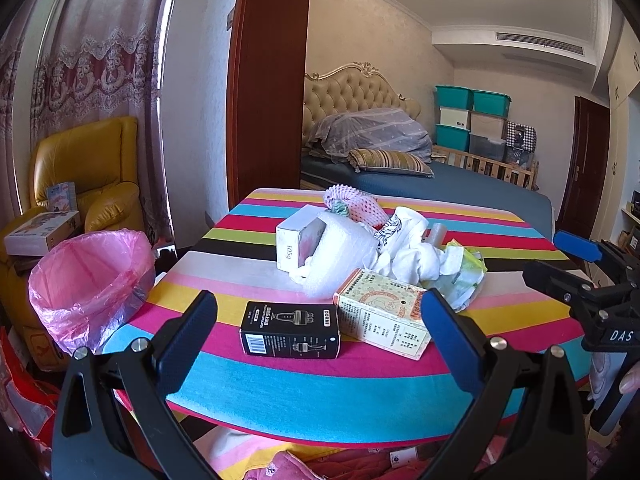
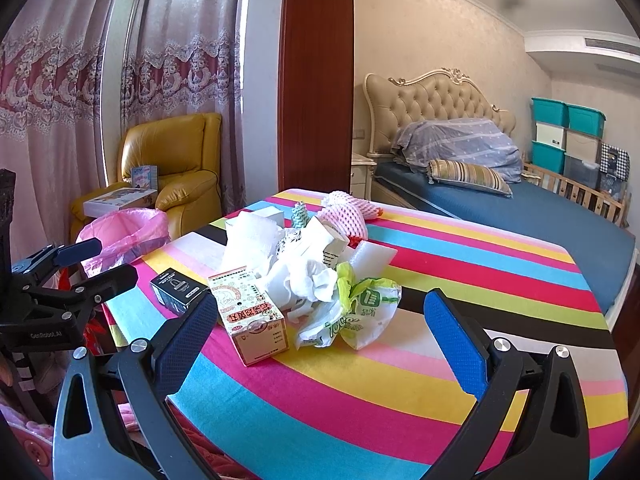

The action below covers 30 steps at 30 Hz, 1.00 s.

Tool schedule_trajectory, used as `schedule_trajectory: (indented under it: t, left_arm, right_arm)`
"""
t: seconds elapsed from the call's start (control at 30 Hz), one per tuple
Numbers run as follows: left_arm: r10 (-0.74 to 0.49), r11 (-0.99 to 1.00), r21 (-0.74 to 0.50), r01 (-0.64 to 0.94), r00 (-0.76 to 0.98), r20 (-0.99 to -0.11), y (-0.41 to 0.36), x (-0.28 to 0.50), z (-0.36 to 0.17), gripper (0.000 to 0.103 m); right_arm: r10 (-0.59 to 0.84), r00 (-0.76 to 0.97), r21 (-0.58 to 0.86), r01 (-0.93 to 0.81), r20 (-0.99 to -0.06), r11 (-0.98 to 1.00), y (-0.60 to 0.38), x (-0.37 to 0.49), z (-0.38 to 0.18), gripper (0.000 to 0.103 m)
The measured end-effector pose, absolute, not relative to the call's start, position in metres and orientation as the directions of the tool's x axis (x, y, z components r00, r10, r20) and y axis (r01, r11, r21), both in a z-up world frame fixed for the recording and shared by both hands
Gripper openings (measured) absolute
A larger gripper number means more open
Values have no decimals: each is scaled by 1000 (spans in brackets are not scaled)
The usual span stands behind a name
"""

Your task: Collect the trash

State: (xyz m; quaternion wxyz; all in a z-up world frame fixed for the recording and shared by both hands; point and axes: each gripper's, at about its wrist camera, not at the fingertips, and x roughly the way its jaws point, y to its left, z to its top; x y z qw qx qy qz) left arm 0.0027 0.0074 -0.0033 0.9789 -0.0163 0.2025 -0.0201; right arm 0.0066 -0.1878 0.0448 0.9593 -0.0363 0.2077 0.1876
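Nearest my left wrist camera, the left claw (image 1: 318, 330) stands wide open and empty, its fingers framing a black box (image 1: 291, 330) at lower centre on the striped counter (image 1: 320, 392). Just right of it lies a cream printed carton (image 1: 382, 320), and behind both a heap of white paper (image 1: 404, 254) and a white box (image 1: 298, 240). At left centre sits the pink-lined bin (image 1: 92, 280).

From my right wrist camera, the right claw (image 2: 320, 338) also gapes wide, holding nothing, with the cream carton (image 2: 252, 316) by its left finger and a green-printed plastic bag (image 2: 360, 316) at centre. The left claw (image 2: 96, 260) shows at the left edge, apparently open, though it is small here.
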Motion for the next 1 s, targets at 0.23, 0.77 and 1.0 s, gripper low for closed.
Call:
schedule_trajectory:
  t: [0.23,0.77,1.0]
  left_arm:
    - [-43,998,-49,26,919,-393,10,2,-3,99]
    - [-42,999,-48,25,918,-394,10,4,-4,99]
    - [-40,999,-49,23,919,-393,11,3,-4,99]
  right_arm:
    - [346,842,5,-378,-413,926,-185,8,46,97]
    - [348,841,4,-380,-414,925,-181,7,41,97]
    - [348,842,3,-380,-413,925,-181,7,40,97]
